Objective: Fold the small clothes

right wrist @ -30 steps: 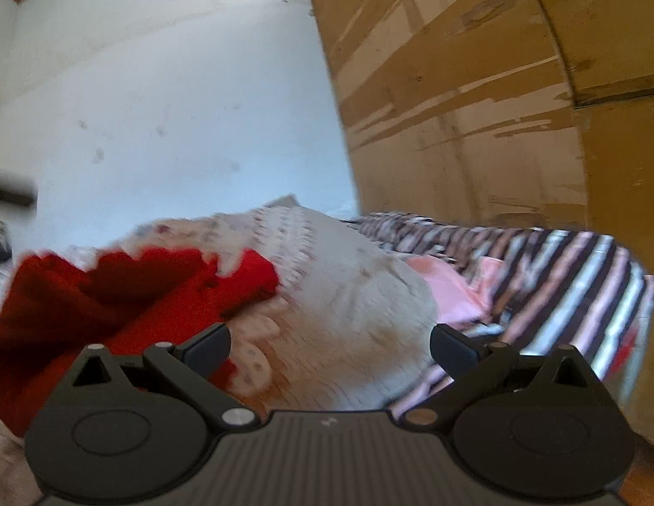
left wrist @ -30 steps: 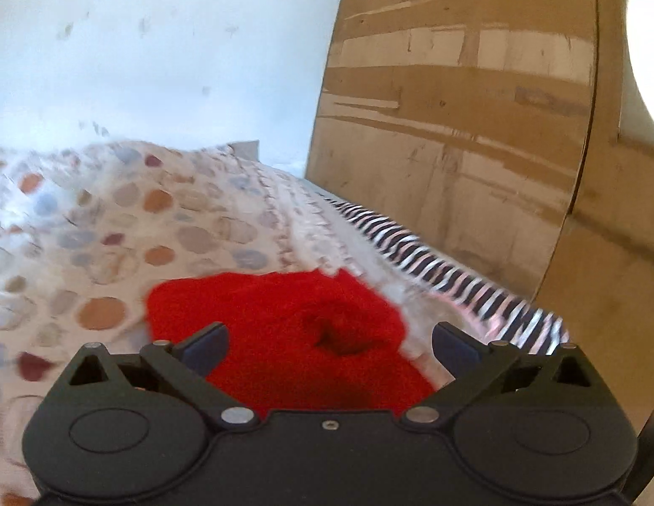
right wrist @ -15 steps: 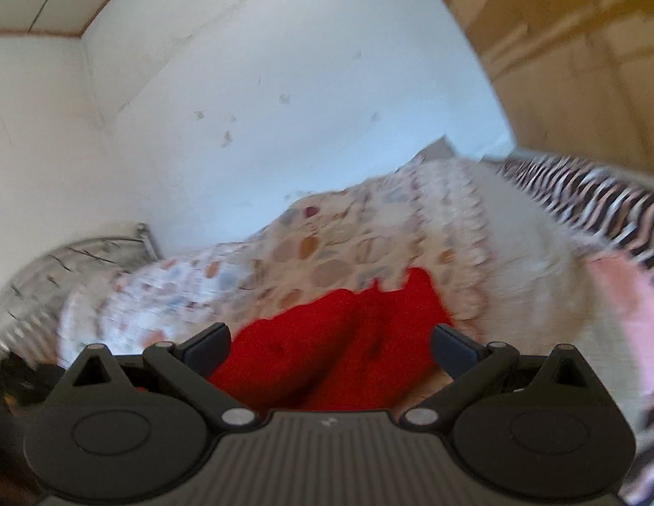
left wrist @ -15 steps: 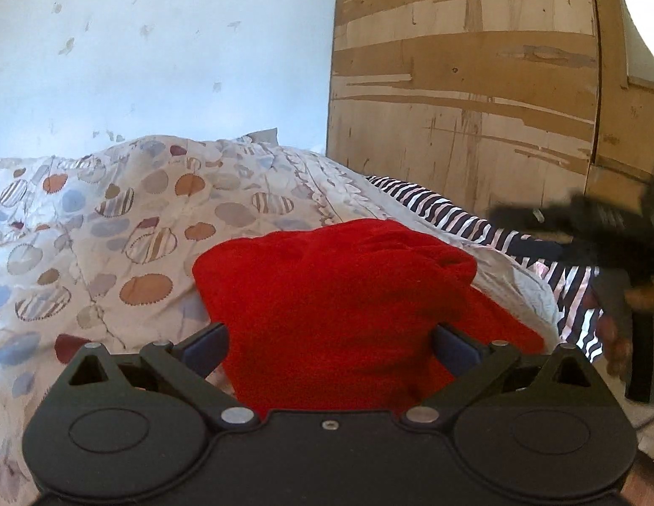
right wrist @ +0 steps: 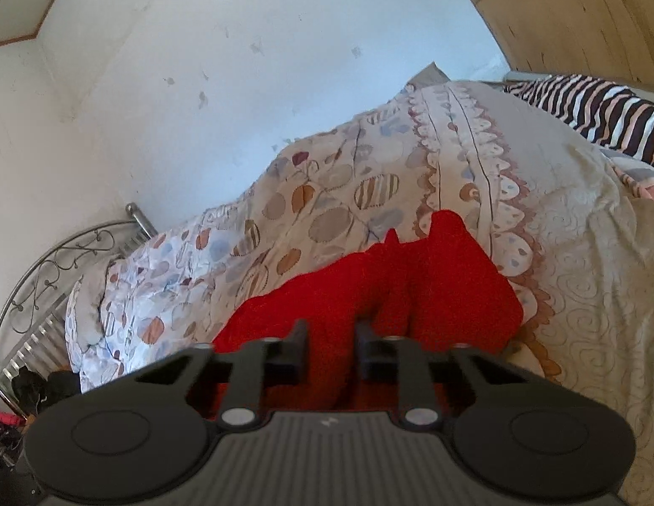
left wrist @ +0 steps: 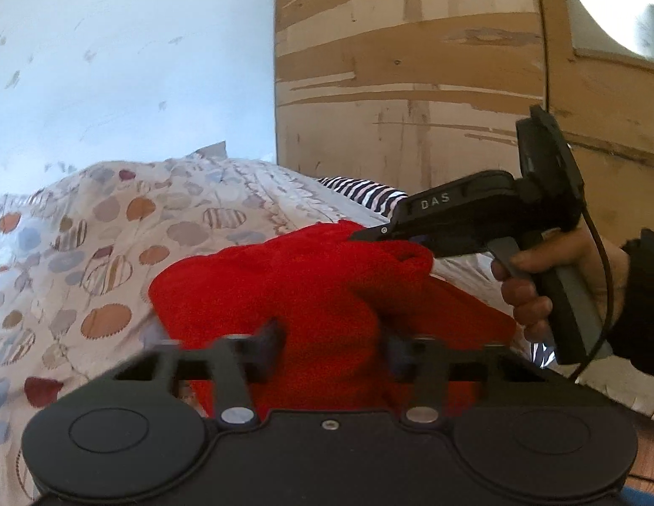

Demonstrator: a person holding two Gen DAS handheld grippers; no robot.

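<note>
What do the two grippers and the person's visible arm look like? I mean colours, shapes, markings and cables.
Both grippers are matte black plastic with two round discs and silver rivets at the finger links. The left gripper has dark blue finger pads. The right gripper, seen sideways, carries white letters "DAS", a grey pistol handle and a thin black cable. The hand comes out of a dark sleeve.

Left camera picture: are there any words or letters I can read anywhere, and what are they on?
"DAS": pale letters on the black body of the right gripper, seen in the left wrist view above the red cloth.
In the right wrist view, a small pale mark on the gripper's ribbed housing is too small to read.
No other writing shows on the quilt, wall or wooden panel.
</note>
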